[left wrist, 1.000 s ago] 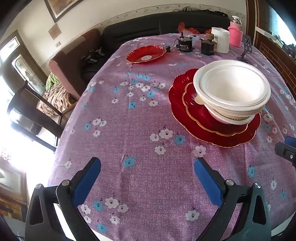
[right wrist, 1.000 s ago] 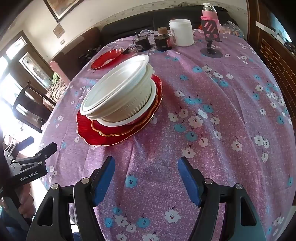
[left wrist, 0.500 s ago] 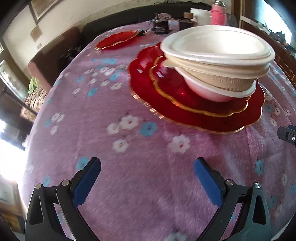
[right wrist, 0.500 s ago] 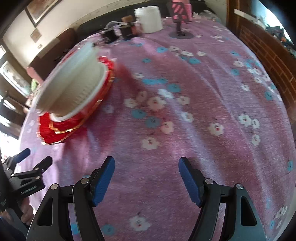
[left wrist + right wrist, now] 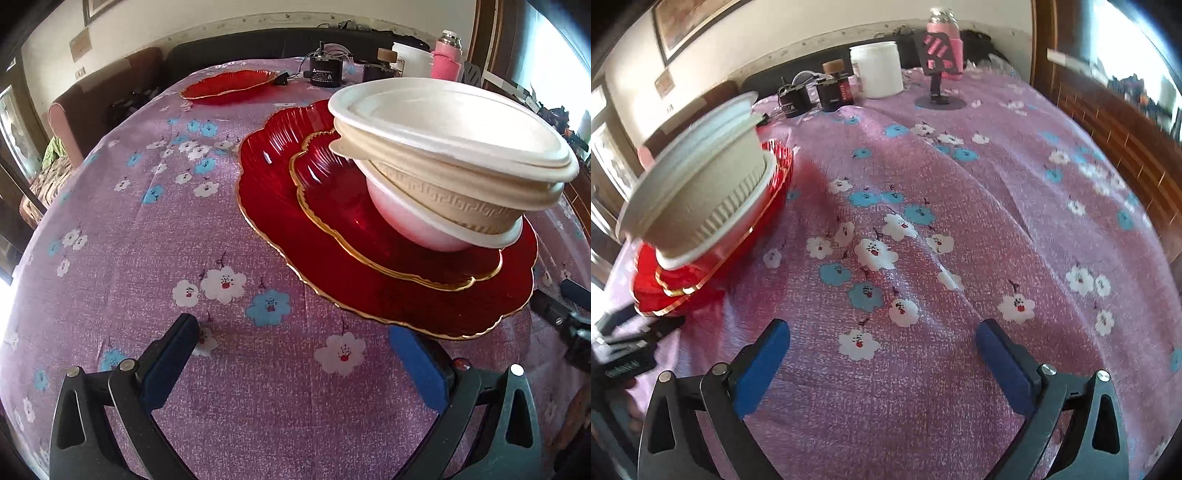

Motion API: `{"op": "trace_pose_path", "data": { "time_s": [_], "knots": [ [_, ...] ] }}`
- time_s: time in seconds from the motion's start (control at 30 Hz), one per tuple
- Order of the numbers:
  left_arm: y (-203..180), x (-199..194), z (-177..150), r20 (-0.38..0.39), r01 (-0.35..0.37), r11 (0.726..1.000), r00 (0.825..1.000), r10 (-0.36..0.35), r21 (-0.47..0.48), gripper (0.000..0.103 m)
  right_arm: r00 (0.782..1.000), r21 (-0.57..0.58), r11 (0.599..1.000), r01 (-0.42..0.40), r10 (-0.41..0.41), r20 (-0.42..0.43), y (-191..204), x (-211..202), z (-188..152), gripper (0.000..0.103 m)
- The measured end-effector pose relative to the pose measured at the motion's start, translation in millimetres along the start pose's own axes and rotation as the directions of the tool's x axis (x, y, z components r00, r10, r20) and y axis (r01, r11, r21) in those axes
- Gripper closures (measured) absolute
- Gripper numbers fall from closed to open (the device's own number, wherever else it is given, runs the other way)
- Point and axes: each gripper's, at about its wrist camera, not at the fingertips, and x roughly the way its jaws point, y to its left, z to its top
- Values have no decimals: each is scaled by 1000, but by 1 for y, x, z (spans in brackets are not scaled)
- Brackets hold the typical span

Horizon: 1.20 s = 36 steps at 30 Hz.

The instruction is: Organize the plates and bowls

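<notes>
A stack of cream and white bowls (image 5: 450, 155) stands on a small red gold-rimmed plate (image 5: 354, 218), which lies on a large red plate (image 5: 332, 280). A third red plate (image 5: 229, 84) lies far back on the left. My left gripper (image 5: 295, 338) hovers low over the cloth, open and empty, its right pad close to the big plate's near rim. The right wrist view has the bowl stack (image 5: 698, 188) and red plates (image 5: 683, 284) at the left. My right gripper (image 5: 882, 334) is to their right, over bare cloth, with its jaws opening and nothing between them.
The table (image 5: 129, 229) wears a purple flowered cloth. At the back stand a white jar (image 5: 877, 70), dark small jars (image 5: 834, 90), a pink bottle (image 5: 947, 40) and a phone stand (image 5: 940, 99). A brick wall (image 5: 1108, 122) runs along the right; chairs sit on the left.
Both grippers have sunk toward the table and tilted more level. The plate stack looms larger in the left view and slid to the left edge in the right view. The right jaws stand wider.
</notes>
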Motion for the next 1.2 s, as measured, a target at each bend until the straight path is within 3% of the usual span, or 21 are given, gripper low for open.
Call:
{"op": "trace_pose_path", "data": {
  "time_s": [0.1,1.2],
  "knots": [
    [1,1,-1,2,-2,1000,1000,2,2,0,998,-52,997,59,-60,-17,11,4,0,1],
    [0,-4,-6,4,-1,1000,1000,1,4,0,999,-55,997,53,-53,-1,6,2,-6,1]
  ]
}}
